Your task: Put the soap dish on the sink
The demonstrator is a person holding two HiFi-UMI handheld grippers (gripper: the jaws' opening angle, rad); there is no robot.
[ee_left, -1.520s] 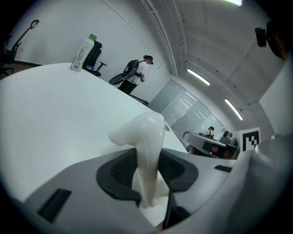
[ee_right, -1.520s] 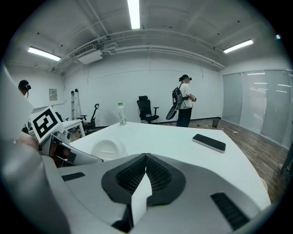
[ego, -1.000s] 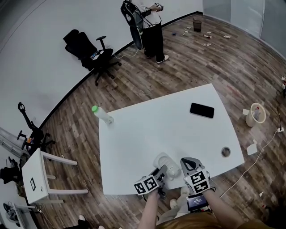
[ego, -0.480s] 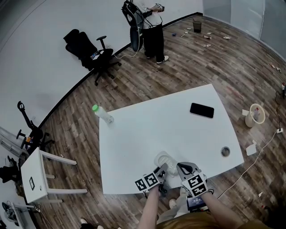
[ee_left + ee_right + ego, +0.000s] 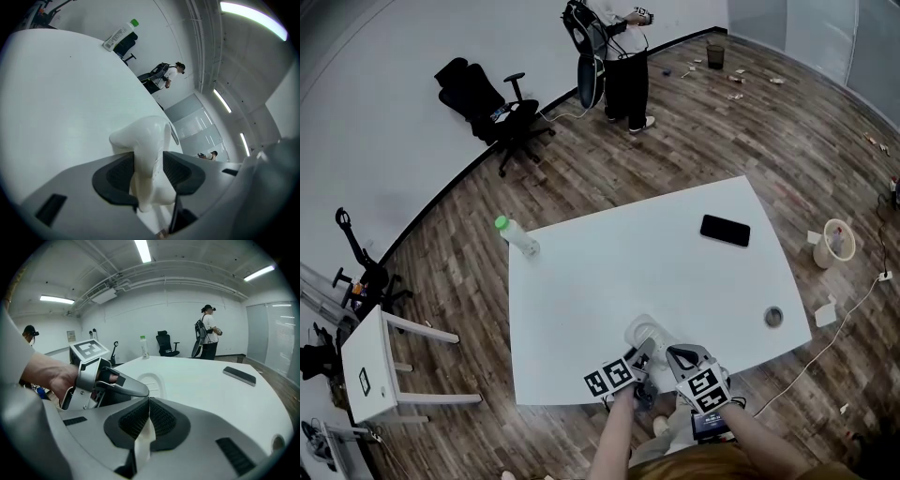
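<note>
Head view gives us the white table (image 5: 609, 272) from above. The soap dish (image 5: 645, 334), white and rounded, lies on it at the 6 o'clock edge, nearest us. Our left gripper (image 5: 643, 356) reaches onto the dish from 7 o'clock. Our right gripper (image 5: 673, 352) sits just beside it, at 5 o'clock of the dish.

In the left gripper view the dish's glossy rim stands between the two dark pads (image 5: 119, 176). The jaws are opening, and the pads stand just beside either side of the rim. In the right gripper view our right jaws are together, pads meeting at the tips. That view also shows our left hand (image 5: 44, 376) wrapped around the left tool, one jaw of it lying over the dish.

From the dish, a black phone (image 5: 725, 230) lies flat toward 1 o'clock. A clear bottle (image 5: 516, 238) with a green cap stands near the table's corner at 10 o'clock, and a small grey ring (image 5: 773, 318) rests at 3 o'clock near the right edge. Beyond the table at 12 o'clock a person (image 5: 622, 56) stands on the wood floor (image 5: 722, 122), with a black office chair (image 5: 492, 103) at 11 o'clock.
</note>
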